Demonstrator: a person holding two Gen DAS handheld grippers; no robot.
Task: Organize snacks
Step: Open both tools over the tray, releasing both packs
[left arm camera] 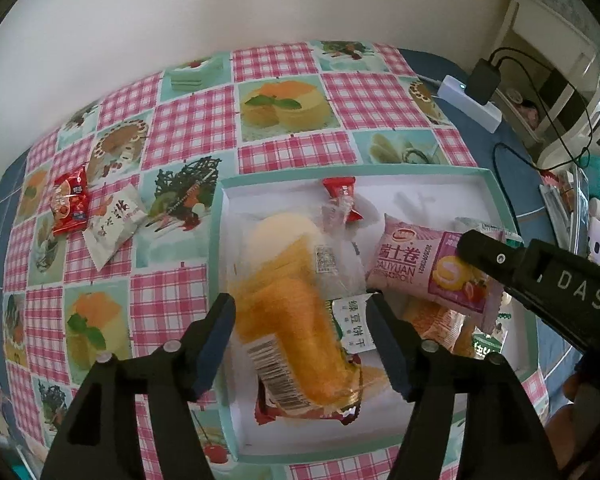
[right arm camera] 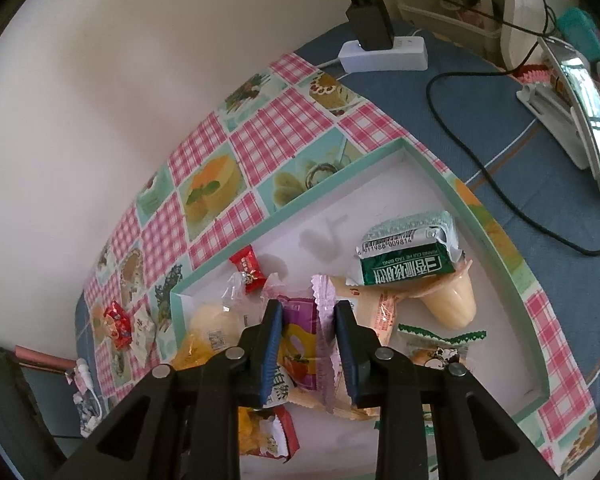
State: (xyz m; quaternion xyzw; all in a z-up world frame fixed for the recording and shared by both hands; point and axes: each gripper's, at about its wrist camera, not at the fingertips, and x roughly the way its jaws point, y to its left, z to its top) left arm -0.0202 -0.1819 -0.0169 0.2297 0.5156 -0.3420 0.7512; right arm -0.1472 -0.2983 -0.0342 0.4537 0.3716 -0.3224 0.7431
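Observation:
A shallow mint-rimmed white box (left arm camera: 220,240) (right arm camera: 288,216) lies on the checked tablecloth and holds several snacks. My left gripper (left arm camera: 300,304) is open above the box, its fingers on either side of a clear bag of orange cakes (left arm camera: 288,312). My right gripper (right arm camera: 306,312) is over the box with its fingers around a pink Swiss roll packet (left arm camera: 412,268) (right arm camera: 300,332); it looks part open, not clamped. A red packet (left arm camera: 71,202) (right arm camera: 118,324) and a white packet (left arm camera: 114,224) lie on the cloth left of the box.
A small red candy (left arm camera: 340,190) (right arm camera: 248,266), a green biscuit pack (right arm camera: 408,256) and a yellow jelly cup (right arm camera: 452,304) lie in the box. A white power strip (right arm camera: 384,54) with a black charger and cables sits at the back right. A wall runs behind the table.

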